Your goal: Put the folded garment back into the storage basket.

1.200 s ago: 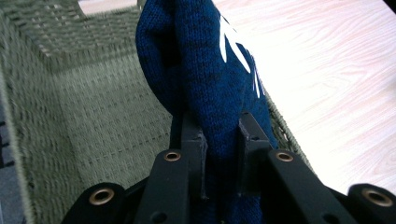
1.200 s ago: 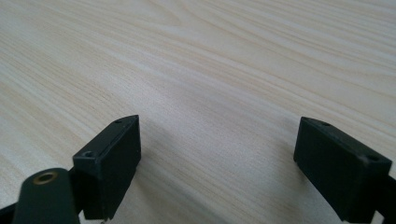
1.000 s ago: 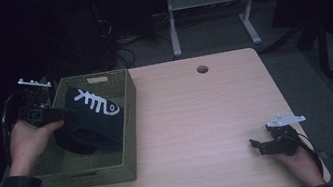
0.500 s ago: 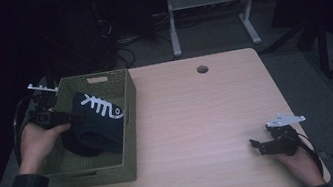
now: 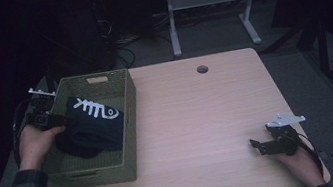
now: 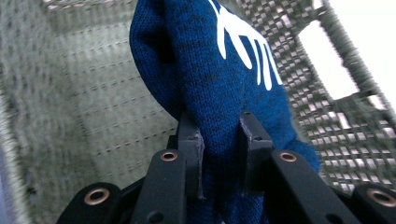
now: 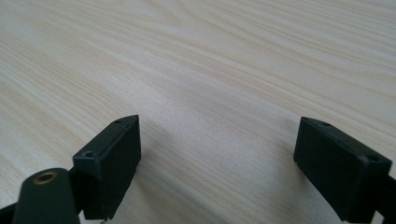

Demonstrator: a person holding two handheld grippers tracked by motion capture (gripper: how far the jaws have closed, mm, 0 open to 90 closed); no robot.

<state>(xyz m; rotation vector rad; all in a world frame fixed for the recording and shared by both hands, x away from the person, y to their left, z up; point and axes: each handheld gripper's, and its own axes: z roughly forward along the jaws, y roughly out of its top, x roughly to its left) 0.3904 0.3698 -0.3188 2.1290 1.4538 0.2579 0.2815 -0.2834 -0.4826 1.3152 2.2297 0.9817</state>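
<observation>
One fold of blue cloth (image 6: 219, 93) pinched in left tool (image 6: 219, 154), just loosening; risks snagging basket (image 5: 116, 170) wall. Right tool (image 7: 217, 163) wide open, empty.

Dim, dark-edged high view; bright, washed-out gripper views with blurred near fingers (image 6: 191, 154).

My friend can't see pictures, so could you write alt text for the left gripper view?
The left hand-held gripper pinches a fold of a dark blue knitted garment with a white print, inside a green woven basket. Pale tabletop shows beyond its rim.
</observation>
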